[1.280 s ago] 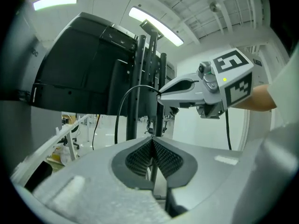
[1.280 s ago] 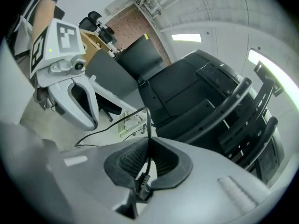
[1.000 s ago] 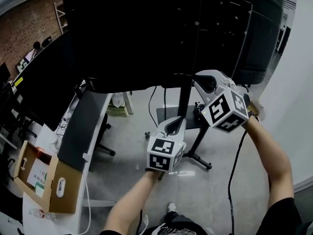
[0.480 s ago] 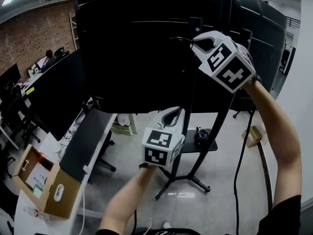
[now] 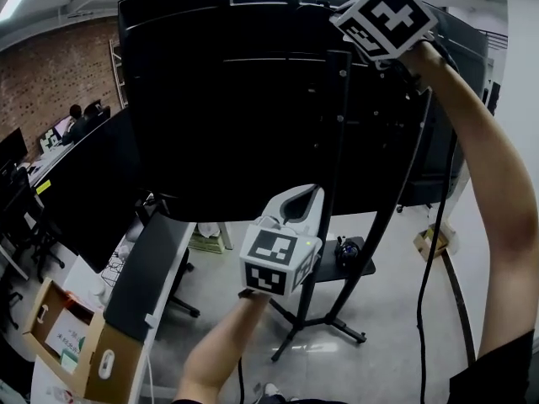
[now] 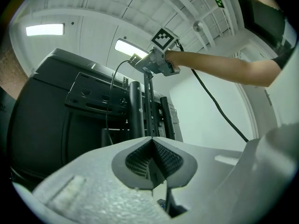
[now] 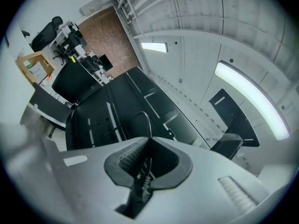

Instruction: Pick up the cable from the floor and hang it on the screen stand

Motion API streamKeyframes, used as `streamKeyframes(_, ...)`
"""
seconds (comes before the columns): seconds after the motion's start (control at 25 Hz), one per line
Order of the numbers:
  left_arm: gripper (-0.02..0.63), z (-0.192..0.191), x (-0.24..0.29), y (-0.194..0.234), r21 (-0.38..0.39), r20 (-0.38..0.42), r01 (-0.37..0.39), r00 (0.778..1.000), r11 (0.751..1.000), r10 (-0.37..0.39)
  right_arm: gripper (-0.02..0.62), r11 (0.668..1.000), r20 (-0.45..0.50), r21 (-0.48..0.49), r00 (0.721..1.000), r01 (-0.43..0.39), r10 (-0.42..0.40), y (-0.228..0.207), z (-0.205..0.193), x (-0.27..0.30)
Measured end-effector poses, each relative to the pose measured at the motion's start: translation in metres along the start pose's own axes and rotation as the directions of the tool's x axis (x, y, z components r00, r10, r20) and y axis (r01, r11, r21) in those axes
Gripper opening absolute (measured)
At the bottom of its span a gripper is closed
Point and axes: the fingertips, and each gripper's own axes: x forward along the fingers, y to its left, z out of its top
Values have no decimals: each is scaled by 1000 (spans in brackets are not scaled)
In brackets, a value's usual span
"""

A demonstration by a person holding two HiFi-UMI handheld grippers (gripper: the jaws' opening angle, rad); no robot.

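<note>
Head view: the right gripper point(image 5: 376, 25) has climbed from mid-height beside the screen stand point(image 5: 338, 141) to the screen's point(image 5: 227, 99) top edge. The cable point(image 5: 430, 251) trails below it along the raised arm, and its lower end runs out of frame. The left gripper point(image 5: 296, 213) is nearly unmoved, low and well below the right one. Judgement: lift done, drape over the stand top is next.

Left gripper view: left gripper point(image 6: 152, 143) jaws pressed together, nothing between. High ahead, the right gripper point(image 6: 156, 63) sits at the stand's top, the cable point(image 6: 219, 111) sagging behind it.

Right gripper view: right gripper point(image 7: 149, 143) clamped on the cable point(image 7: 148, 120), a short loop arching just ahead over the screen's back point(image 7: 107, 120). Not yet hung.
</note>
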Motion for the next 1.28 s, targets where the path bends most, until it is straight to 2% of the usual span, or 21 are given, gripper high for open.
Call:
streamKeyframes(0.36,2,40,26,21,46,66,88,994,995,-91,28,989,-114,46,984,143,-137,-63,-15,16)
streamKeyframes(0.48,2,45,32,24,49,81,106,991,993,-110,28,978,-148,64,971,197,-186,-85,-31,10)
streamKeyframes(0.64,2,49,40,12,41,102,164,981,986,-167,29,969,-188,38,954,242,-231,-103,-57,-1)
streamKeyframes(0.84,2,48,52,-9,55,93,205,973,977,-209,31,964,-166,68,955,259,-245,-117,-85,-15)
streamKeyframes(1.04,2,51,68,-25,76,98,187,976,979,-194,31,964,-140,74,960,256,-244,-127,-122,-24)
streamKeyframes(1.28,2,53,89,-48,87,91,172,980,981,-180,31,947,-124,109,950,301,-288,-158,-169,-44)
